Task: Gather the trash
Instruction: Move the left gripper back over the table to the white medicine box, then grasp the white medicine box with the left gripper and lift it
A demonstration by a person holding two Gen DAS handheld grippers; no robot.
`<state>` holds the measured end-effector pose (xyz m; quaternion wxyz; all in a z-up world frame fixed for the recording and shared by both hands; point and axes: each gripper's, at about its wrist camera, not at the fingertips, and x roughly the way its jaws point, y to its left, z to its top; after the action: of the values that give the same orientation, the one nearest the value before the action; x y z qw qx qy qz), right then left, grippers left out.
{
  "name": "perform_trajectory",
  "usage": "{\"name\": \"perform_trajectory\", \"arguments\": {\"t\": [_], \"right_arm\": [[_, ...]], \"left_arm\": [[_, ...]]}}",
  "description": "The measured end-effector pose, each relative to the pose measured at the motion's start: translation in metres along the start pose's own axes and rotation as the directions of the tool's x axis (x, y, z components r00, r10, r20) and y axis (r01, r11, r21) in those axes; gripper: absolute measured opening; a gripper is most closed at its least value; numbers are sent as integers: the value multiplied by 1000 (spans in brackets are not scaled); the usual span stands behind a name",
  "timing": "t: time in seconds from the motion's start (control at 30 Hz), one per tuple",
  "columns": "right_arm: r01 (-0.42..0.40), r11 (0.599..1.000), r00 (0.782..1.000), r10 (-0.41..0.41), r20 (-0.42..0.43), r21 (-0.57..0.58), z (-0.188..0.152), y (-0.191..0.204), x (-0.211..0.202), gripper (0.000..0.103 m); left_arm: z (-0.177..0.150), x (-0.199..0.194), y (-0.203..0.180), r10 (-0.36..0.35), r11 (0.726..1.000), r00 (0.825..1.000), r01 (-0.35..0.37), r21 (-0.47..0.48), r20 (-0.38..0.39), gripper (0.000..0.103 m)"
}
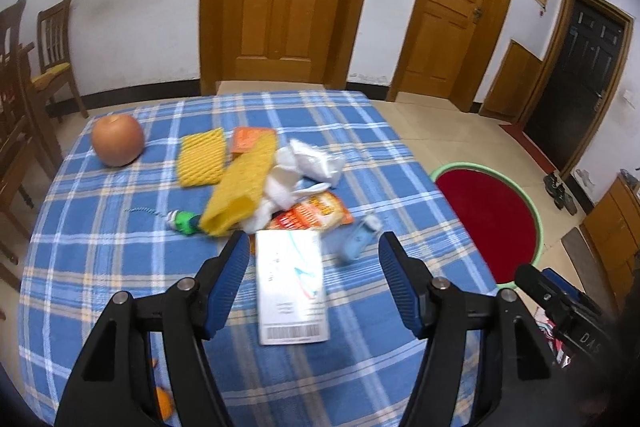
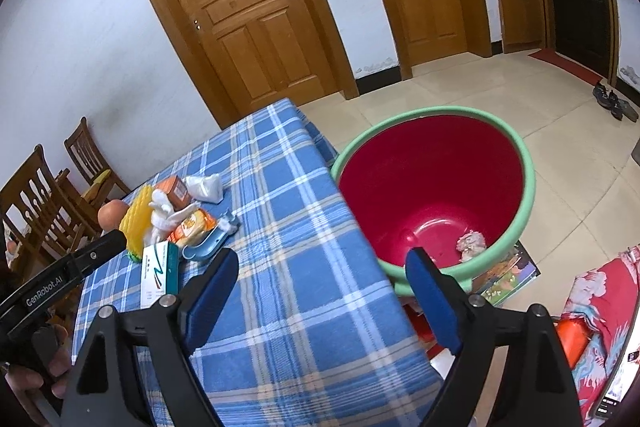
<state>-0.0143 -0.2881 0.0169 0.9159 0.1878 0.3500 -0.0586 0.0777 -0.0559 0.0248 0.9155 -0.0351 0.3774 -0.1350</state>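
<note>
The left gripper (image 1: pixel 312 267) hangs over the near edge of the table (image 1: pixel 100 267), its jaws wide apart with nothing pressed between the blue pads. Directly ahead of it, and partly between the fingertips in the left wrist view, lies a flat white carton (image 1: pixel 290 287) with a barcode at its near end. The carton's long axis runs from the near edge toward the far edge, in line with the way the gripper points, so the jaws straddle its narrow width. I judge that this is the next piece to take and that the left hand is the nearer one.

Beyond the carton, toward the middle of the table, the rest of the litter sits in 1 loose heap: 2 yellow foam nets (image 1: pixel 236 187), crumpled white tissue (image 1: pixel 304 163), an orange snack wrapper (image 1: pixel 316 213), a small orange box (image 1: pixel 246 139), a pale blue plastic piece (image 1: pixel 358 239) and a green-and-white scrap (image 1: pixel 182 221). An orange-brown round fruit (image 1: pixel 118 141) stands apart near the far left corner.

The right gripper (image 2: pixel 322 287) is also wide and empty, poised at the table's right edge. The red bucket (image 2: pixel 532 195) with a green rim stands on the floor just off that edge; inside it lies 1 crumpled scrap (image 2: pixel 472 245).
</note>
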Motion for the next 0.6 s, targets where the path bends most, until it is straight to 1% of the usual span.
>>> {"name": "perform_trajectory", "arguments": {"t": [0.13, 0.43, 0.6], "right_arm": [[-4, 1000, 1000, 4, -14, -5, -3, 4, 4, 87], [-1, 1000, 999, 1, -38, 1, -6, 2, 12, 87], [2, 1000, 999, -1, -47, 3, -6, 1, 15, 87]], "left_arm": [[-6, 8, 10, 28, 999, 999, -28, -18, -25, 67], [-23, 38, 16, 53, 998, 993, -55, -18, -109, 67], [-28, 48, 16, 61, 998, 989, -63, -13, -133, 67]]}}
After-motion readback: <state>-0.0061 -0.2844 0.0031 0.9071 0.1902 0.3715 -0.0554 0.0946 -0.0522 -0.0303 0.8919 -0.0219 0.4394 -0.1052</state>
